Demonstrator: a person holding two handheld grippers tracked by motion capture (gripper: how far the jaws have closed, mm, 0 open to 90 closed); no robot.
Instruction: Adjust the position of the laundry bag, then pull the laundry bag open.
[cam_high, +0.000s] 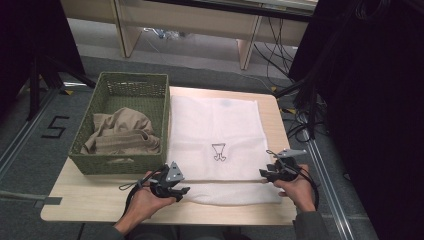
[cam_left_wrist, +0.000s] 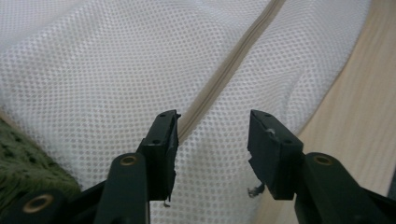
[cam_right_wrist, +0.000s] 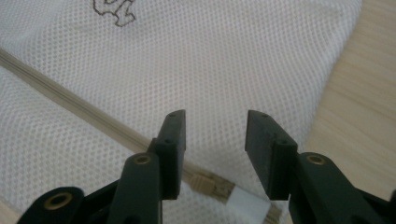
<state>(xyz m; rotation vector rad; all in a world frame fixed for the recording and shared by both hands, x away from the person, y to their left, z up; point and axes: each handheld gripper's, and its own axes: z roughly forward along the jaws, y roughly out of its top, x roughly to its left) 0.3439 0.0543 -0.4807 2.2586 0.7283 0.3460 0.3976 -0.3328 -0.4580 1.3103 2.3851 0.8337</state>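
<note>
I see both forearms entering from the near edge of the table, one hand at each near corner of the mesh bag. My left hand holds the left gripper low over the bag's near left corner, jaws pointing inward across the mesh. In the left gripper view the jaws stand roughly half open with bare mesh between them; the zipper runs diagonally away from just beside the left-hand jaw, and neither pad presses on the fabric. My right hand holds the right gripper at the bag's near right edge, jaws pointing left toward the zipper end. In the right gripper view the jaws are likewise about half open and grip nothing; the zipper pull lies on the mesh below the gap, close to the left-hand jaw, with a white tab just beside it. The bag lies flat on the table, touching the right side of the basket, its small dark logo near the centre. The basket holds crumpled tan cloth.
</note>
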